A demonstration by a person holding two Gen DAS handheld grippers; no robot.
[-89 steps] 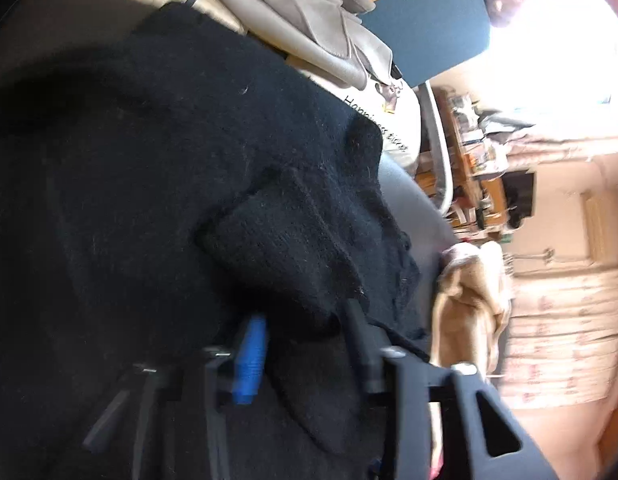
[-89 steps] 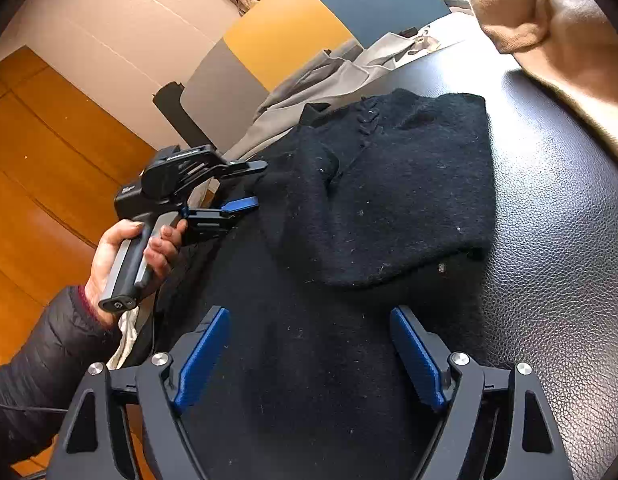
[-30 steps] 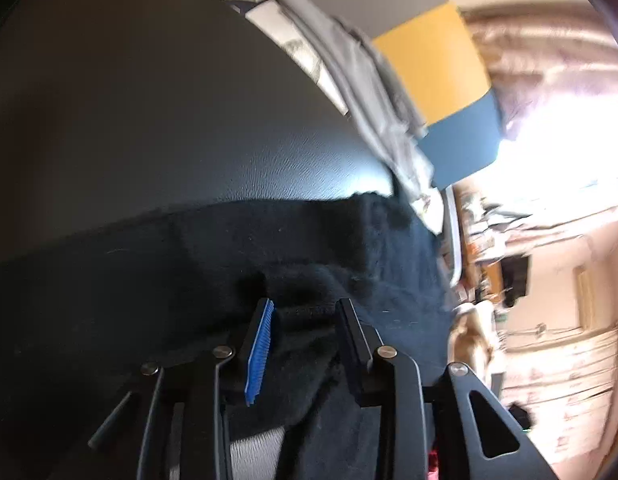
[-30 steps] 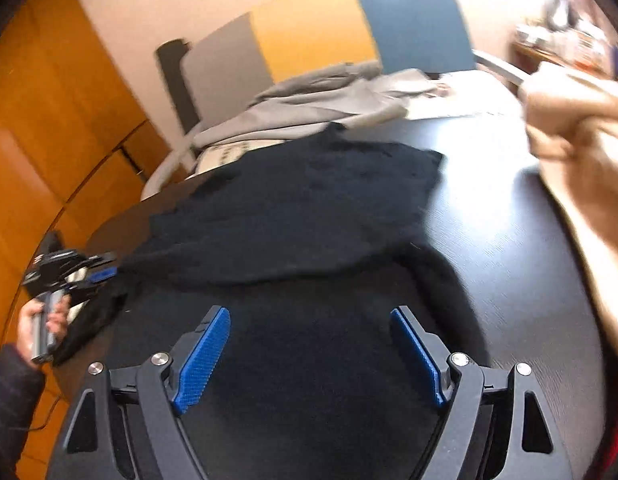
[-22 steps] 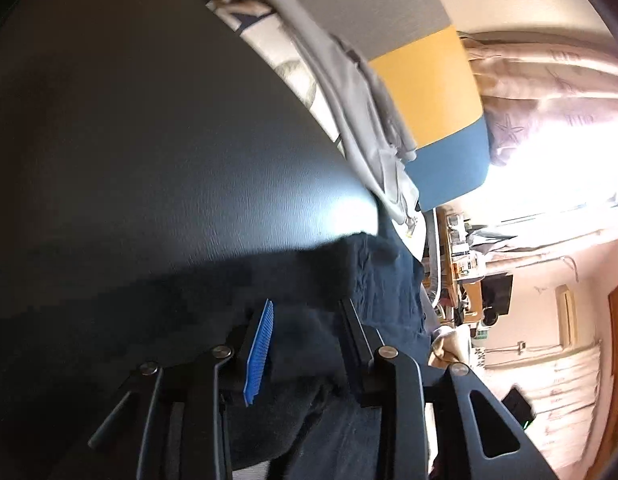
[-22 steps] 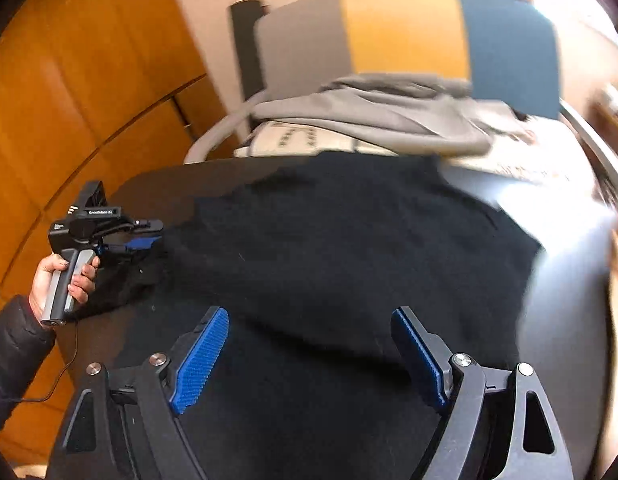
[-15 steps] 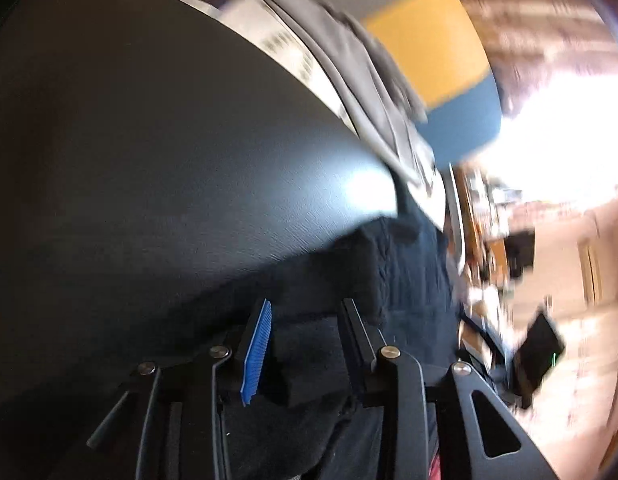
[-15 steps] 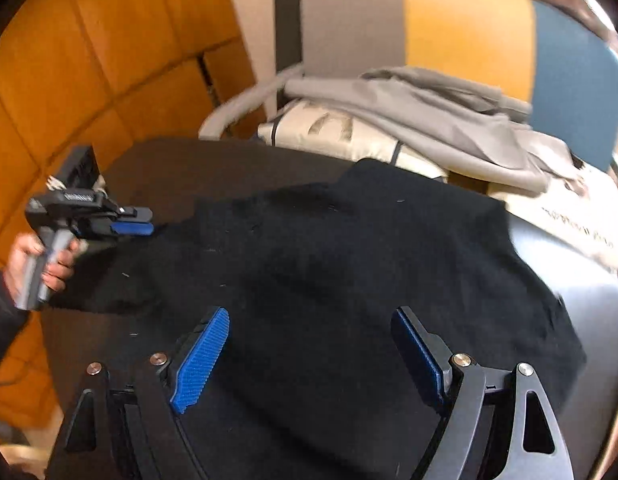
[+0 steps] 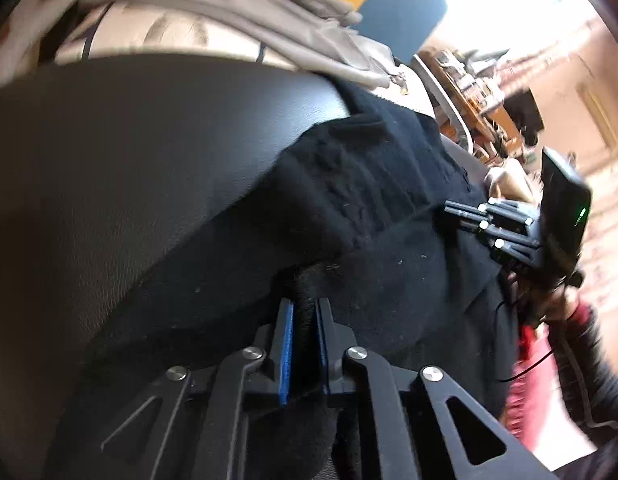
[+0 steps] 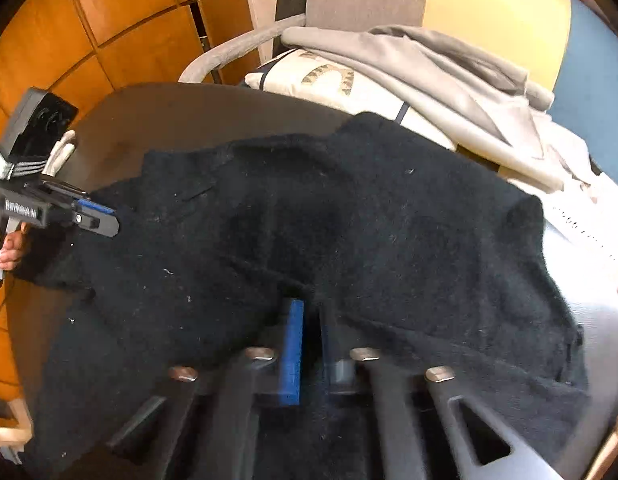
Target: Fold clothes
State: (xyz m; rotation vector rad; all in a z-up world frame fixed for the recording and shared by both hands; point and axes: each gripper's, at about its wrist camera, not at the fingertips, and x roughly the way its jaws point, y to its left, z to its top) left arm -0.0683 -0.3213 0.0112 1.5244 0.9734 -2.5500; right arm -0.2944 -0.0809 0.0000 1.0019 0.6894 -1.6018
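Now both tools clenched: left gripper (image 9: 305, 312) and right gripper (image 10: 309, 312) each pinch edge of black fuzzy knit sweater (image 10: 349, 220), sprawled over dark leather-textured table (image 9: 129, 160). Risk: thin bite slips from jaws, uneven pull skews fold.

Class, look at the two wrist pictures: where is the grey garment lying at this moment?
In the right wrist view the grey garment lies at upper right, draped over a printed cream cloth, just beyond the black sweater.
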